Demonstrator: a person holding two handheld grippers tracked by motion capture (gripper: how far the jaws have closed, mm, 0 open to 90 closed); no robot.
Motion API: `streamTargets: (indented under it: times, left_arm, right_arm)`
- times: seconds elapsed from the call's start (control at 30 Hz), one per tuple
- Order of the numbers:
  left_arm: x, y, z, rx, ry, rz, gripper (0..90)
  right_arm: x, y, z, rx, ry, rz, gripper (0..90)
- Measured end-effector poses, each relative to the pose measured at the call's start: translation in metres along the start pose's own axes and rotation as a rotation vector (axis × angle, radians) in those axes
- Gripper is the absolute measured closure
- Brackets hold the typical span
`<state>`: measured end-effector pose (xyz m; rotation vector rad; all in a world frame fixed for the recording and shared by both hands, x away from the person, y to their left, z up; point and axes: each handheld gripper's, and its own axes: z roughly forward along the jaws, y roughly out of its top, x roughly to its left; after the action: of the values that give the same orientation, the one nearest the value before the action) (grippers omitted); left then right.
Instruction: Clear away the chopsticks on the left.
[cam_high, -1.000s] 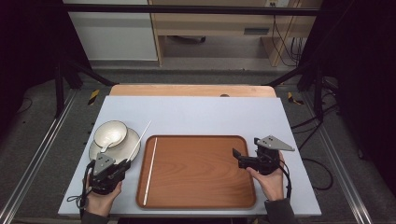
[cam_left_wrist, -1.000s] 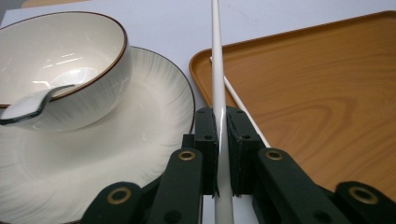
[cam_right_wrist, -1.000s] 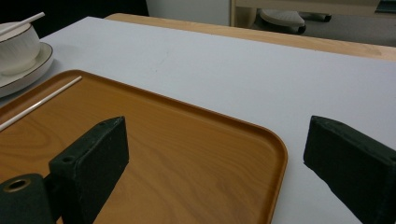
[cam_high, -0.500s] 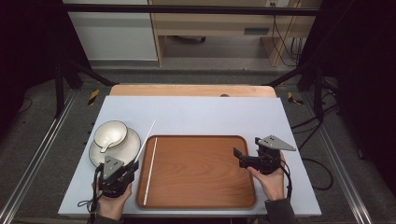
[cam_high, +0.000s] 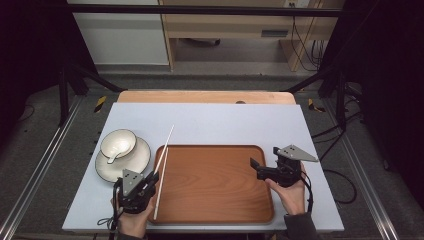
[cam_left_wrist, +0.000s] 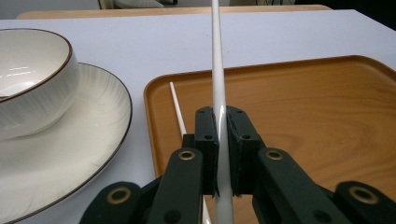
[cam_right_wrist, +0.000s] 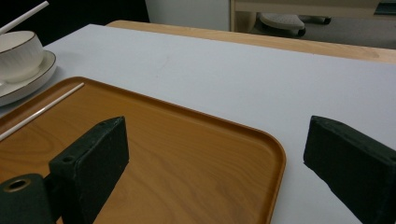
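One chopstick (cam_high: 159, 194) lies on the tray (cam_high: 215, 200); left hand-held gripper (cam_left_wrist: 218, 140) clamps the second chopstick (cam_left_wrist: 216, 60), right hand-held gripper (cam_right_wrist: 215, 158) gapes idle.

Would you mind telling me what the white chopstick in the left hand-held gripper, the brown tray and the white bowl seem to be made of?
The long white chopstick looks like glossy plastic or melamine: it is smooth with a bright highlight. The brown rectangular tray shows printed-looking wood grain under a satin sheen, so probably laminate or wood. The dark-rimmed white bowl appears to be glazed ceramic, with fine ribbing and reflections.
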<state>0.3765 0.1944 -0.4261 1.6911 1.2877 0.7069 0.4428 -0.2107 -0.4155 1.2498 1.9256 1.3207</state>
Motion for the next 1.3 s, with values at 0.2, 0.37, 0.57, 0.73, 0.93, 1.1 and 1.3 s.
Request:
streamTargets:
  times: [0.2,0.37,0.57,0.73,0.93,1.1,1.3]
  left_arm:
    - [-0.011,-0.006,0.005,-0.010,0.005,-0.048,83.4]
    - [-0.015,-0.015,0.009,-0.021,0.010,-0.094,83.4]
    - [-0.021,-0.027,0.014,-0.007,0.023,-0.115,83.4]
    - [-0.023,-0.037,0.021,0.016,0.050,-0.125,83.4]
    - [-0.023,-0.044,0.025,0.042,0.051,-0.139,83.4]
    - [-0.022,-0.049,0.028,0.059,0.068,-0.149,83.4]
    - [-0.022,-0.052,0.030,0.086,0.077,-0.153,83.3]
  right_arm:
    - [0.002,0.000,0.001,0.000,0.010,0.000,6.7]
    - [0.002,0.000,0.002,0.005,0.009,-0.005,6.8]
    - [0.003,0.000,0.003,0.004,0.012,-0.003,6.8]
    - [0.003,-0.001,0.003,0.004,0.013,-0.005,6.9]
    - [0.003,-0.001,0.003,0.005,0.014,-0.005,7.0]
    - [0.004,-0.001,0.004,0.009,0.015,-0.009,7.1]
    - [0.004,-0.001,0.004,0.011,0.014,-0.007,7.1]
